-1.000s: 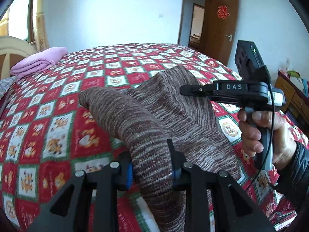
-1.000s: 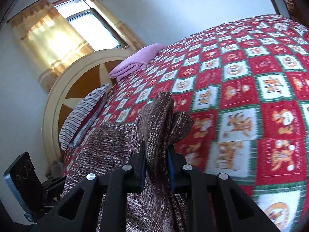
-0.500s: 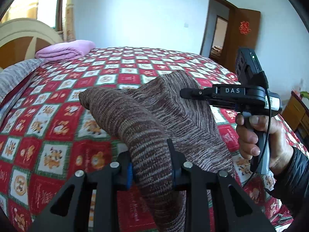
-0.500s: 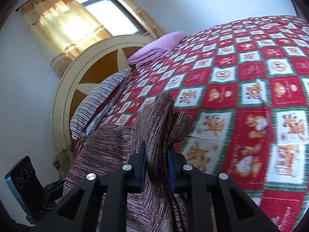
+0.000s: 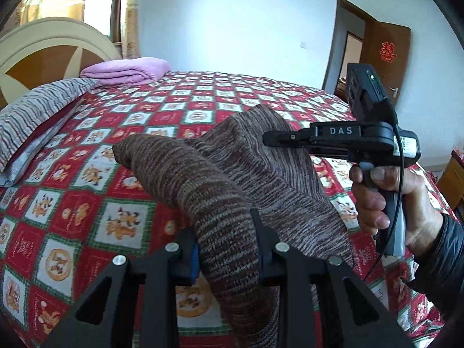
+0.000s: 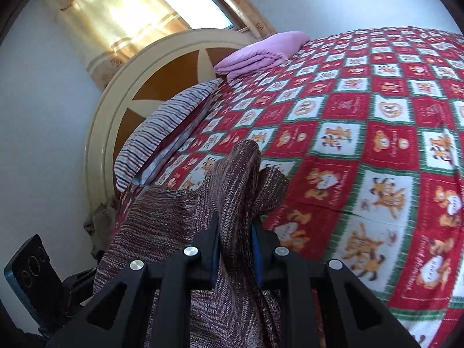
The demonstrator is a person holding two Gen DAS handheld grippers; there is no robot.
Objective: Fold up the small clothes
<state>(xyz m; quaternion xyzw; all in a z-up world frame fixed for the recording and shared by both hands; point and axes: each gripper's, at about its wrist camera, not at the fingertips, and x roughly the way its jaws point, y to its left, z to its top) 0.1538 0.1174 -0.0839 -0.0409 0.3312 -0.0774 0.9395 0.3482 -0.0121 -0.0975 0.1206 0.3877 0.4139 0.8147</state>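
A brown striped knit garment [image 5: 220, 179] hangs in the air above the red patterned bedspread [image 5: 87, 191]. My left gripper [image 5: 227, 246] is shut on one bunched edge of it. My right gripper [image 6: 235, 240] is shut on another edge of the same garment [image 6: 179, 226]. In the left wrist view the right gripper [image 5: 269, 139] is held by a hand at the right, its tip on the garment's top corner. The cloth spans between both grippers and droops below them.
A folded pink blanket [image 5: 127, 69] and a striped pillow [image 5: 37, 107] lie by the round headboard [image 6: 162, 87] at the far end of the bed. An open wooden door [image 5: 385, 55] is at the right. A wooden cabinet [image 5: 452, 179] stands by the bed's right side.
Both grippers have swung left toward the headboard with the garment still held between them. The pillow and headboard have come into the left wrist view.
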